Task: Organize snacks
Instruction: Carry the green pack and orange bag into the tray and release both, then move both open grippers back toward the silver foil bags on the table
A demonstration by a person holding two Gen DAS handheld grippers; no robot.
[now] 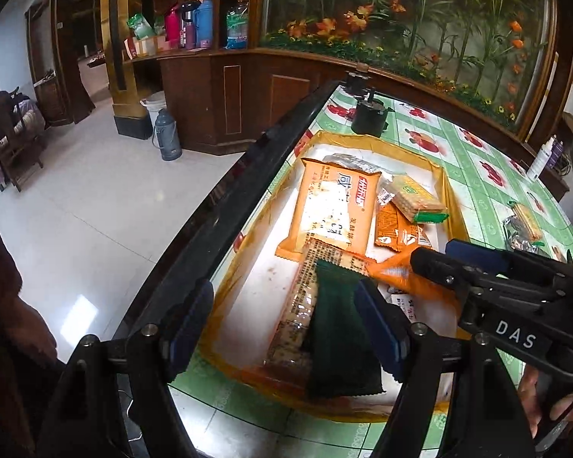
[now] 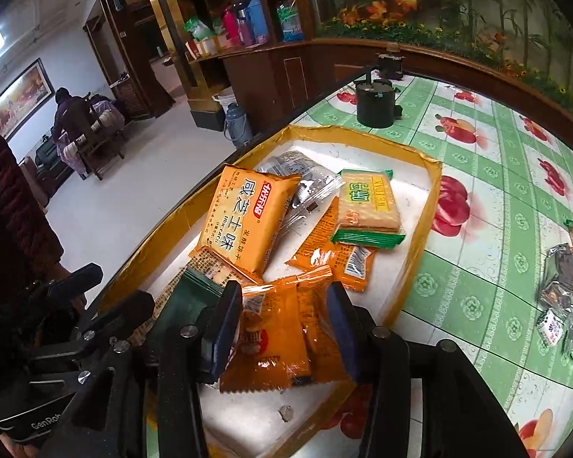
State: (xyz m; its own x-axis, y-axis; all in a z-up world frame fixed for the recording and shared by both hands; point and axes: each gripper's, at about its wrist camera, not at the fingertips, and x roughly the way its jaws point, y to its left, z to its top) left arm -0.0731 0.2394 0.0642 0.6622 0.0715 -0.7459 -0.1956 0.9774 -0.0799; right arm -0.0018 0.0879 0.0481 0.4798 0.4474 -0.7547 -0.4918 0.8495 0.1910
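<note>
A box (image 2: 428,206) with yellow walls and a white floor sits on a table (image 2: 477,145) with a green cloth with red fruit on it. The box is near the table's dark edge. Snacks lie in a heap in the box.

The left tongs (image 1: 282,324) hang over the near end of the box. Their jaws are wide open. A dark green pack (image 1: 336,328) lies flat in the box between them, and the pads do not press it. It lies partly on a long clear cracker pack (image 1: 305,297).

The right tongs (image 2: 286,328) hang just beside the left ones, over the same end of the box. Their jaws are part open. 2 small orange packs (image 2: 275,336) lie between them. I cannot tell if the pads touch the packs.

Farther in lies a big orange pack (image 2: 244,217). It covers part of a clear pack (image 2: 301,183). A cracker pack with green ends (image 2: 366,206) rests on another orange pack (image 2: 340,252).

Outside the box, at the right, a few more snacks (image 2: 569,278) lie on the cloth, well apart from the tongs. A dark round pot (image 2: 374,107) stands past the box. A white bottle (image 1: 542,156) stands at the far right of the table.

On the floor by the wood counter are a grey flask (image 1: 166,133) and a white bucket (image 1: 154,101).
</note>
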